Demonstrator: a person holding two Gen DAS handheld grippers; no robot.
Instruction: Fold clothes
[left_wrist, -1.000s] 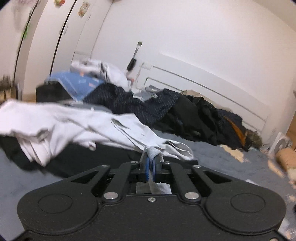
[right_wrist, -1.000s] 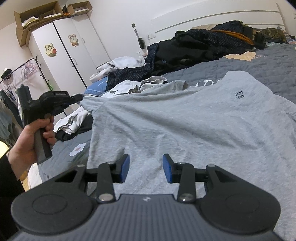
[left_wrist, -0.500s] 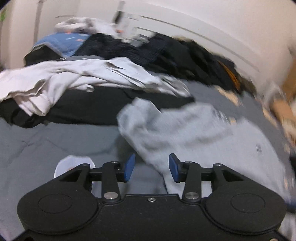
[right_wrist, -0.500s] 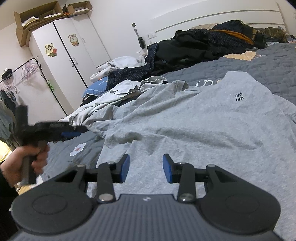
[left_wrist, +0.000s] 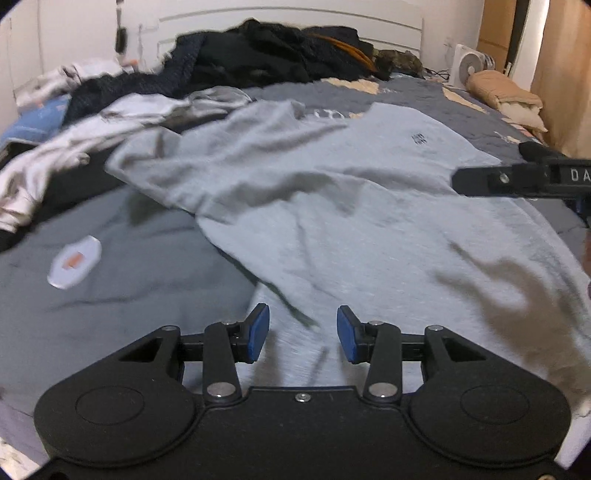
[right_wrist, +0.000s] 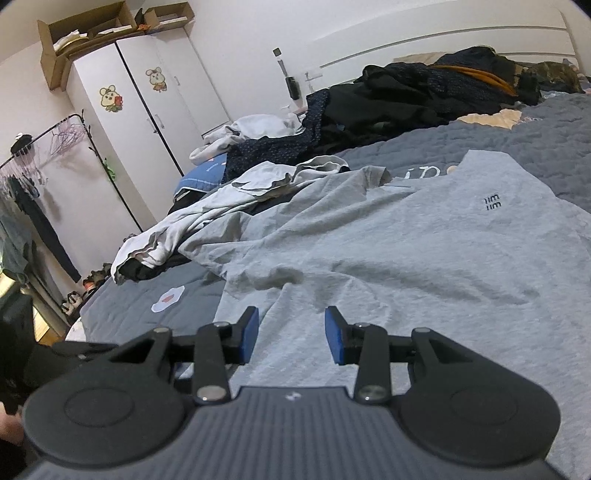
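Grey bed under T-shirt, clothes

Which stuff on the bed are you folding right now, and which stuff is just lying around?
For the job:
- grey T-shirt, spread on the bed
- left gripper, open
- right gripper, open

Just lying about:
- white garment
- dark clothes pile
- blue item
- wardrobe
- clothes rack
- fan

T-shirt: heather grey, small dark chest logo
Bedspread: slate grey, white-and-orange patch
Clothes pile: black, navy dotted, orange strip
Wardrobe: white, cartoon mouse stickers
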